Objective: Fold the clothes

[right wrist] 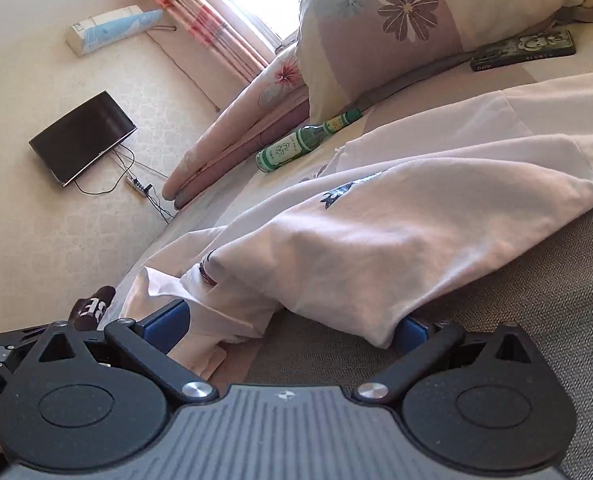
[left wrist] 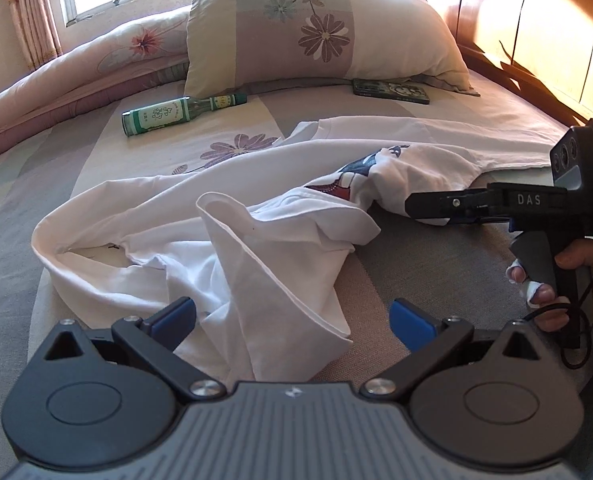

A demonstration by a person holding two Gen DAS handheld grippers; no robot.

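While the white T-shirt [left wrist: 256, 216] lies crumpled and twisted on the bed [left wrist: 436, 264], nothing that counts as a fold shows yet, so the task looks to be at its very start. One part of the shirt lies spread towards the pillow [left wrist: 316, 28], but the near part is bunched into ridges, with a loose flap of hem reaching down between the left gripper's [left wrist: 292, 318] blue pads [left wrist: 176, 316].

That left gripper has its jaws wide apart, the cloth lying between them ungripped. The right gripper [right wrist: 292, 330] is pushed in low at the shirt's edge, near the printed graphic [left wrist: 356, 172]; its jaws stand wide apart too, with cloth draped over the gap, and I judge it has not closed on anything.

Still to do: spread and flatten the shirt, then fold it. A green bottle [left wrist: 176, 114] and a flat patterned box [left wrist: 392, 90] lie beyond the shirt, near the pillow.
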